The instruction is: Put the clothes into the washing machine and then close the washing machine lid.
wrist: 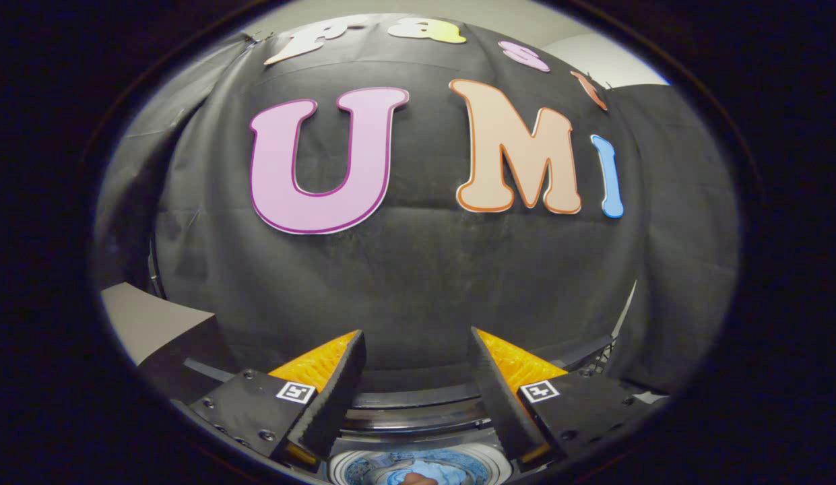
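The gripper (418, 350) is held with fingers apart and nothing between them, above the washing machine (418, 417), where blue clothes (418, 469) are seen inside the drum; loading is judged done, so the lid must be found and closed

Black cloth wall (418, 269) hangs creased; pale ceiling (525, 23) above, a grey panel (148, 320) beside it

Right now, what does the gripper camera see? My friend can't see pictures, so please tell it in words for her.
The gripper is open with nothing between its fingers, pointing at the booth's black cloth wall. Below the fingers sits the washing machine's round opening, lid up, with blue clothes inside.
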### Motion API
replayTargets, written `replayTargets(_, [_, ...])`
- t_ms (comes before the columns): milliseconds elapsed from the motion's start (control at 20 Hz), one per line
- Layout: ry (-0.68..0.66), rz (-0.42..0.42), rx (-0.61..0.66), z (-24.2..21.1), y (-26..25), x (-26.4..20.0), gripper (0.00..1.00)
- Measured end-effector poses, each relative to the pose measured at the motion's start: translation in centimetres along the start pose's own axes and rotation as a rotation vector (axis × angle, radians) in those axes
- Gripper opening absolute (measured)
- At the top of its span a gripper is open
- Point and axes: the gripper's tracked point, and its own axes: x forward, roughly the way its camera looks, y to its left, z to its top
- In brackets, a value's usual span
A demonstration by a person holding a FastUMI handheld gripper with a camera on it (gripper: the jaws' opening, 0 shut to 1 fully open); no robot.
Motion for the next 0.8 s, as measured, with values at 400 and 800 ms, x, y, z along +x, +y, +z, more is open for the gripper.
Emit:
replayTargets(400, [-0.034,0.014,0.013,0.35,-0.05,-0.11,0.94])
replayTargets(800, [-0.026,0.008,0.011,0.22,-0.29,-0.21,0.94])
